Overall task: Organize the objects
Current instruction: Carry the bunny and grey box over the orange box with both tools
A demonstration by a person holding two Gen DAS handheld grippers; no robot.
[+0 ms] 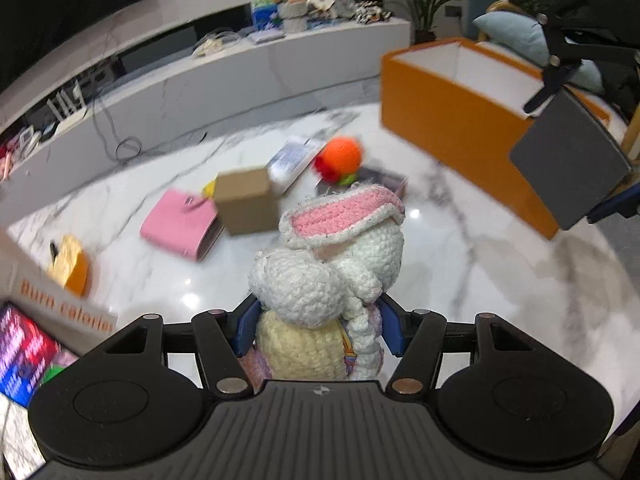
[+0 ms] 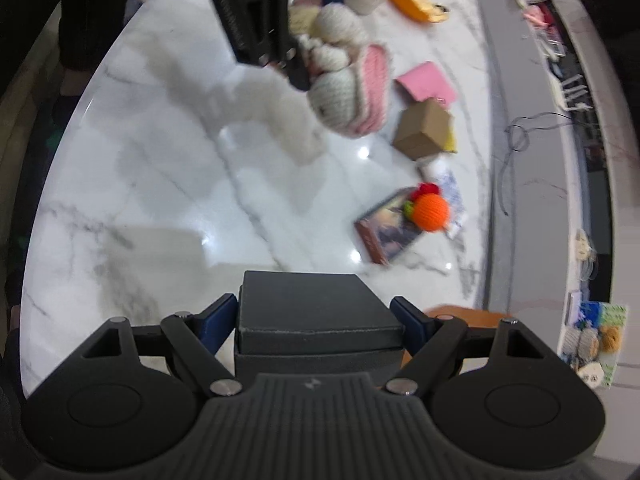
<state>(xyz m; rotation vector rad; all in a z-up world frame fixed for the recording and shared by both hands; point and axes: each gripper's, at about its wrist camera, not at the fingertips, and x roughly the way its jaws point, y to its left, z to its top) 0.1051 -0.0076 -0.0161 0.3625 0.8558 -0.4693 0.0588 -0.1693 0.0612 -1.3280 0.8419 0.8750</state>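
Note:
My left gripper (image 1: 318,326) is shut on a crocheted white rabbit doll (image 1: 332,264) with pink ears, held up above the marble table (image 1: 460,248). The same doll (image 2: 348,92) shows in the right wrist view at the top, hanging from the left gripper (image 2: 296,60). My right gripper (image 2: 316,316) is shut on a dark grey box (image 2: 316,312), which fills the space between its blue pads. That dark grey box (image 1: 572,164) appears in the left wrist view at the right, near the open orange bin (image 1: 460,120).
On the marble lie a brown cardboard box (image 1: 248,200), a pink wallet (image 1: 180,224), an orange knitted ball (image 1: 340,156) on a book (image 2: 388,232), a plastic-wrapped packet (image 1: 294,160) and a yellow-orange item (image 1: 72,264). A white carton (image 1: 56,300) sits at left.

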